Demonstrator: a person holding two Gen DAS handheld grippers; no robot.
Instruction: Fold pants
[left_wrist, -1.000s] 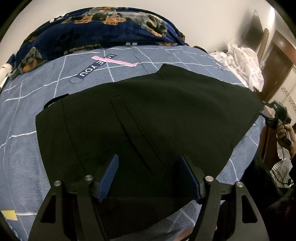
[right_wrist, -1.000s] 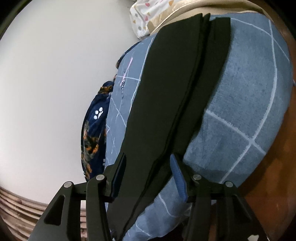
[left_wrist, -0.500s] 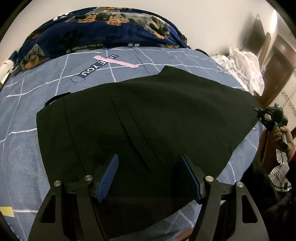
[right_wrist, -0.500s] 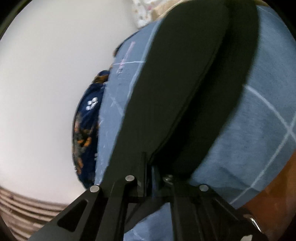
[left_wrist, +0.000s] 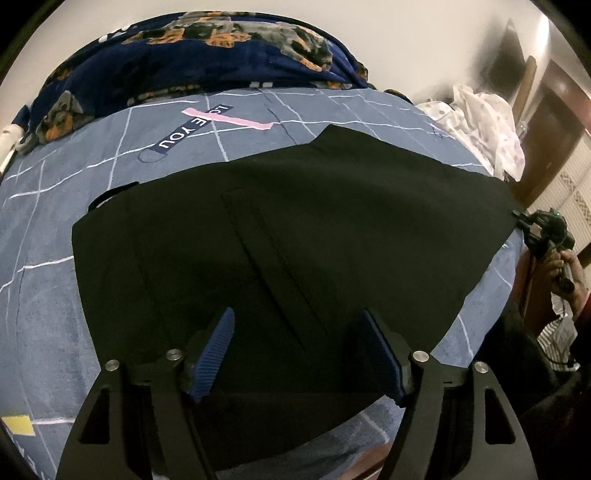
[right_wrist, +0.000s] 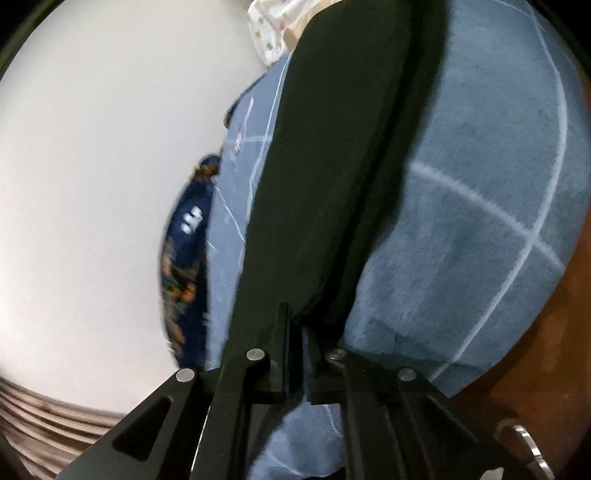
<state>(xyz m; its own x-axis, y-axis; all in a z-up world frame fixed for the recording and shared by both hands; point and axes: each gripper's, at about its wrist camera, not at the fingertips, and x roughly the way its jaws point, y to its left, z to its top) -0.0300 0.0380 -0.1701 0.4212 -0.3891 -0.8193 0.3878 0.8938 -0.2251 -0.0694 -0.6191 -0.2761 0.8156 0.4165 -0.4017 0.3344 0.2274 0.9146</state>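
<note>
Black pants (left_wrist: 314, 221) lie spread flat on the blue checked bed sheet (left_wrist: 55, 295). My left gripper (left_wrist: 298, 317) hovers over their near edge, its blue pads (left_wrist: 216, 350) wide apart and not pressing the cloth; the jaws are opening a little more. In the right wrist view the pants (right_wrist: 332, 147) run away as a long dark strip. My right gripper (right_wrist: 295, 319) pinches their end corner, fingers almost together with black fabric between them, the jaws easing open slightly. The left wrist view shows that right gripper (left_wrist: 543, 232) at the pants' right corner, held by a hand (left_wrist: 561, 266).
A dark blue dog-print blanket (left_wrist: 184, 55) is bunched at the far side of the bed. White patterned laundry (left_wrist: 487, 122) is piled at the far right. A brown wooden bed frame (right_wrist: 535, 369) borders the mattress near the right gripper. A pale wall lies behind.
My right gripper went from open around the pants' end to shut on it and shifted slightly. The left gripper and the pants' near edge have not moved.
</note>
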